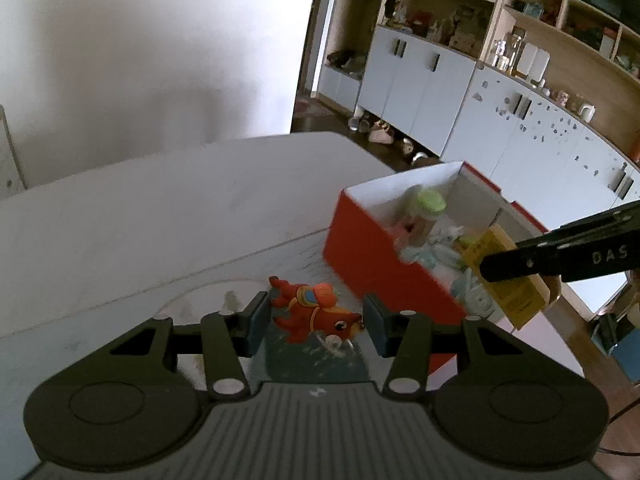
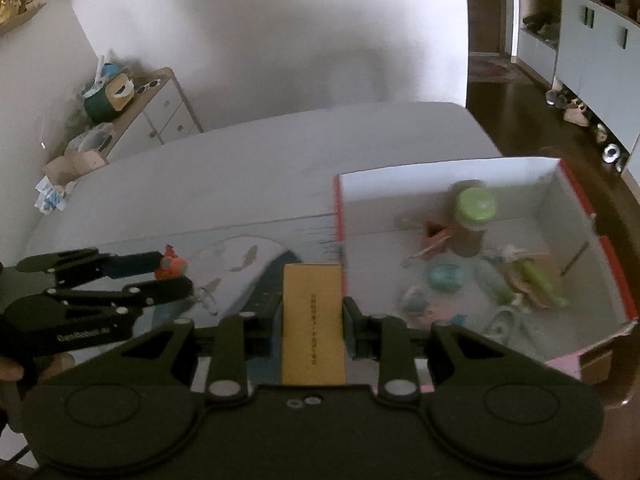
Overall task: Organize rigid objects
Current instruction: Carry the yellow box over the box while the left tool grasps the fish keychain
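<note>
A red fish toy sits between the pads of my left gripper, which is shut on it just over the patterned mat. From the right wrist, the same gripper and fish toy show at the left. My right gripper is shut on a flat yellow box, held beside the near-left corner of the red storage box. In the left wrist view the yellow box hangs over the red storage box's near end, with a right finger across it.
The red box holds a green-lidded jar and several small toys. It stands near the right edge of the white table. A drawer unit stands past the table's far left. Cabinets and dark floor lie to the right.
</note>
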A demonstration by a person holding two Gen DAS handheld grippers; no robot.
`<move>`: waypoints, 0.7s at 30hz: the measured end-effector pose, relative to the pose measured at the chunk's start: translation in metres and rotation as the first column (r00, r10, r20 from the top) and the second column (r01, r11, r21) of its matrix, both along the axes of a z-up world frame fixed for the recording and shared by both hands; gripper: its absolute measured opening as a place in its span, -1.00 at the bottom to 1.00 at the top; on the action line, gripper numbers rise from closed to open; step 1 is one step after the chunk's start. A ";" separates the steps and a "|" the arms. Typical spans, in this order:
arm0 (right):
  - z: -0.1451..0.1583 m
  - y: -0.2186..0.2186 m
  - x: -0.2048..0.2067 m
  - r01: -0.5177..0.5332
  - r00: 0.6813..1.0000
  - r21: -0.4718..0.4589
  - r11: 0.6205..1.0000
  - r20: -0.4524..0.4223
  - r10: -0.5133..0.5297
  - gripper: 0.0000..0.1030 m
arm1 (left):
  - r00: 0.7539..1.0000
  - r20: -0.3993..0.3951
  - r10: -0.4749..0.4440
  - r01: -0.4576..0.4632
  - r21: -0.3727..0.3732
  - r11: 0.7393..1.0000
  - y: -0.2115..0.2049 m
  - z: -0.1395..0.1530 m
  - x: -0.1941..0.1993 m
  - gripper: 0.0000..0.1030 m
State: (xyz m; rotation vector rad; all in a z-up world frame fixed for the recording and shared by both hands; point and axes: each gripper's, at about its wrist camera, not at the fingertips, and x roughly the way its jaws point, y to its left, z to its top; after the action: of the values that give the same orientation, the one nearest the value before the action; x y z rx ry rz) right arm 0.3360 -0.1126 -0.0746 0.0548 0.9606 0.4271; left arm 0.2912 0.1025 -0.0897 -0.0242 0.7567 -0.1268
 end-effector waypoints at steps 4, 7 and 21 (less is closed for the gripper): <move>0.002 -0.028 0.001 0.004 1.000 -0.005 1.000 0.011 -0.004 -0.45 | 1.000 0.009 -0.007 0.007 -0.001 1.000 -0.027 0.005 0.010 -0.03; 0.001 -0.050 0.005 0.010 1.000 -0.001 1.000 0.014 -0.010 -0.45 | 1.000 0.014 -0.009 0.009 0.002 1.000 -0.049 0.008 0.018 -0.03; -0.009 -0.144 0.033 0.043 0.999 -0.003 0.999 0.021 -0.043 -0.45 | 0.999 0.004 -0.037 0.037 0.019 0.999 -0.143 0.005 0.069 -0.03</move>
State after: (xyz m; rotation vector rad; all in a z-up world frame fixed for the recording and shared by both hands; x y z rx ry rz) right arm 0.3692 -0.2566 -0.0835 0.0675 0.9379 0.3851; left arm 0.3597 -0.0401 -0.0844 0.0082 0.7538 -0.1550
